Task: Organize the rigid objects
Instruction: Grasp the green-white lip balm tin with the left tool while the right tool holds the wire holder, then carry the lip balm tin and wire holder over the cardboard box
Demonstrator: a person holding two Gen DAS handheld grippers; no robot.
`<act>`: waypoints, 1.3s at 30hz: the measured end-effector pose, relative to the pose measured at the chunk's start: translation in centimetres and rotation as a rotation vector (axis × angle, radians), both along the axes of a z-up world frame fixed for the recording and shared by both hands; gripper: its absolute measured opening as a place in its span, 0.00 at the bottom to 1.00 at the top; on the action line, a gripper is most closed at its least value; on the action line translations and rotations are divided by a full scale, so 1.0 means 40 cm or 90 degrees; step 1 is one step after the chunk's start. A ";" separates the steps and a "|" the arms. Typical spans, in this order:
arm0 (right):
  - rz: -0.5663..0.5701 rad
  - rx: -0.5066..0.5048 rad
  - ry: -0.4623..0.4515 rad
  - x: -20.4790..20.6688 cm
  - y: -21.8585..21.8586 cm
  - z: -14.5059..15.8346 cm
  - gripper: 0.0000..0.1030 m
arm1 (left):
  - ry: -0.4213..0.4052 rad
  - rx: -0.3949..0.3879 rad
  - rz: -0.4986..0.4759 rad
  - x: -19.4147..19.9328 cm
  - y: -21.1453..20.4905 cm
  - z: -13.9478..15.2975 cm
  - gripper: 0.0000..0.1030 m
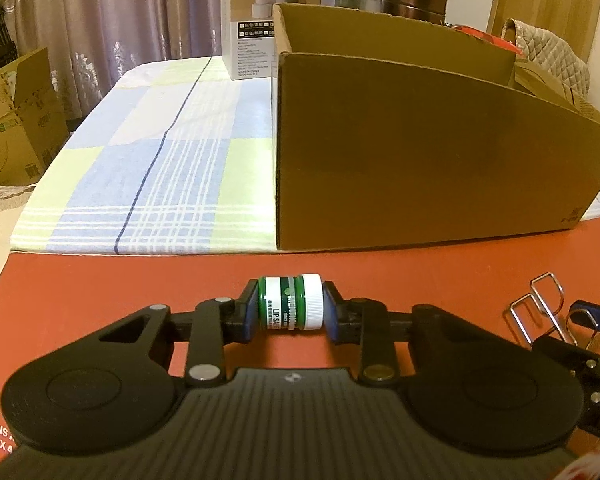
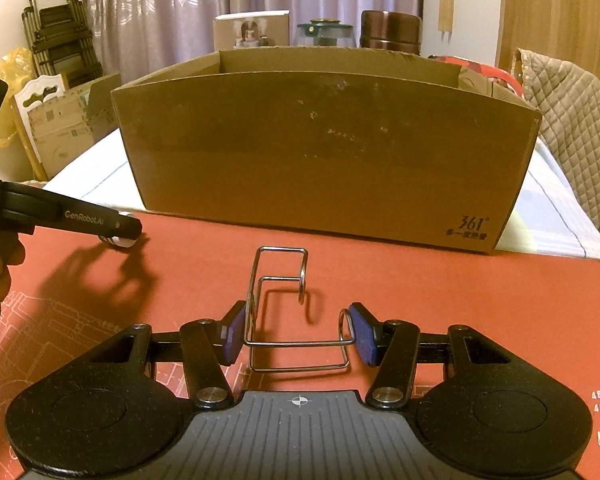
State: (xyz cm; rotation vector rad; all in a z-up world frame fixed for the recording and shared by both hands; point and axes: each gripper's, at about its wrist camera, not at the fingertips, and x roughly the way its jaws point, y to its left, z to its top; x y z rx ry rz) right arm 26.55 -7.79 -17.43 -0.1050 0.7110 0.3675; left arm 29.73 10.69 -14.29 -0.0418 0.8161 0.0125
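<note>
**Two items gripped, none boxed yet**

Two rigid things are in hand, and both are on the near side of the cardboard box (image 2: 324,152), which serves as the landmark here. The left tongs (image 1: 291,308) are closed on a small green lip-balm jar (image 1: 290,303) with a white cap; the jar lies on its side between the blue pads, which press its two ends, just in front of the box's near wall and low over the red sheet (image 1: 140,280) that covers this end of the bench. The right tongs (image 2: 298,336) grip a bent wire hook (image 2: 280,308): its frame spans the gap, with one pad against its upright side and the other against the looped end, also in front of the box and near its middle.

Neither view looks down into the box; only its upper inner walls show, so whether anything already lies inside I cannot tell. Judging by how things stand, the picking stage is done for these two items and the placing stage is wholly ahead: each must be raised above the near wall, carried over it and released inside. The jar sits low, at or just above the sheet, and the hook's lower wire seems near the sheet too. No other loose items show in front of the box, so these may be the last ones, though the bench's edges are out of view.
</note>
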 end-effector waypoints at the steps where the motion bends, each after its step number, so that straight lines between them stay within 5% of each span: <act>1: -0.001 0.000 0.001 -0.001 -0.002 0.000 0.49 | 0.001 -0.001 -0.001 0.001 -0.001 0.000 0.26; 20: -0.032 0.010 0.002 -0.037 -0.074 0.051 0.49 | -0.001 -0.017 -0.061 -0.076 -0.102 0.035 0.26; 39: -0.075 0.098 -0.026 -0.049 -0.242 0.315 0.49 | -0.062 -0.047 -0.138 -0.182 -0.252 0.298 0.26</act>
